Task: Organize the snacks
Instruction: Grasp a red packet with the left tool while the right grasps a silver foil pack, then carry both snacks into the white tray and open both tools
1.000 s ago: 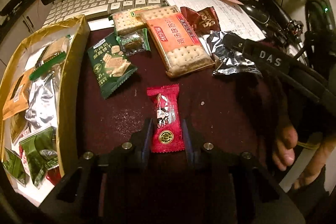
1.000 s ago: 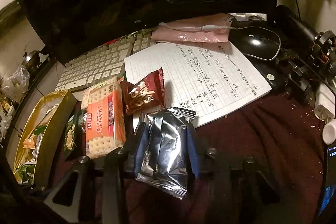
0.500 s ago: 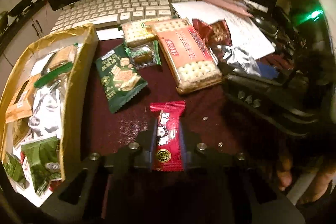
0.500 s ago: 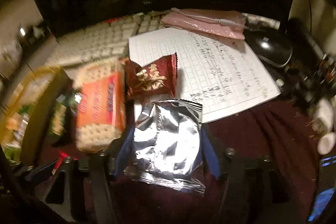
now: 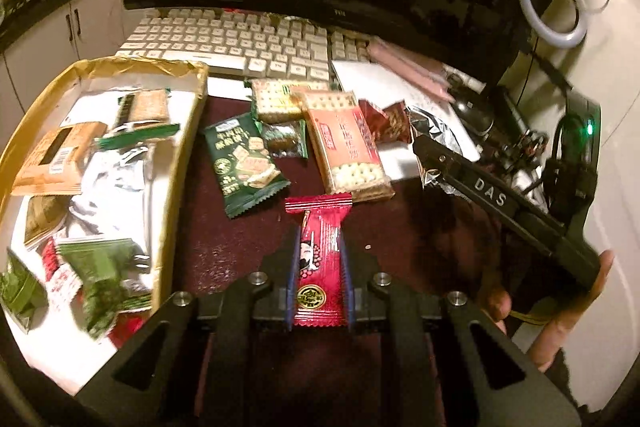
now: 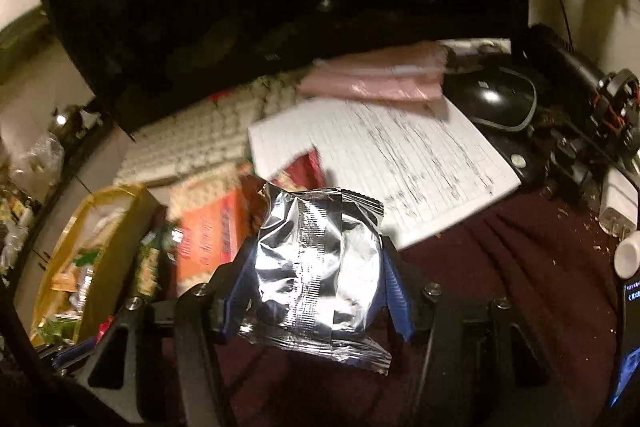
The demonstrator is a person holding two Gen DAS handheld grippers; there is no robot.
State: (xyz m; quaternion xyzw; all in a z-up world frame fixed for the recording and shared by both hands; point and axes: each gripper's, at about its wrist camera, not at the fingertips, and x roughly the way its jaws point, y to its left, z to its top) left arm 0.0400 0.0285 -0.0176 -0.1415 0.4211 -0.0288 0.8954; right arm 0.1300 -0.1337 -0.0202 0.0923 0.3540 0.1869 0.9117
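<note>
Now both of your grippers have clamped and lifted: the left gripper (image 5: 319, 263) pinches the red candy (image 5: 319, 267), the right gripper (image 6: 316, 277) the silver packet (image 6: 316, 271). Both snacks hang above the cloth, ready for the gold box (image 5: 182, 163).

A desk covered by a dark maroon cloth (image 5: 224, 251), seen from the left wrist camera. At nine o'clock lies a shallow gold-rimmed box (image 5: 182, 163) full of snack packets. At twelve o'clock sits a white keyboard (image 5: 240, 41), with a lined handwritten sheet (image 6: 404, 163) toward one o'clock and a black mouse (image 6: 500, 99) beyond it. Near the centre lie a green cracker packet (image 5: 244, 163), a small green-edged candy (image 5: 285, 139), an orange soda-cracker pack (image 5: 348, 147), a second cracker pack (image 5: 276, 99) behind it, and a dark red packet (image 5: 384, 121) just beside.
</note>
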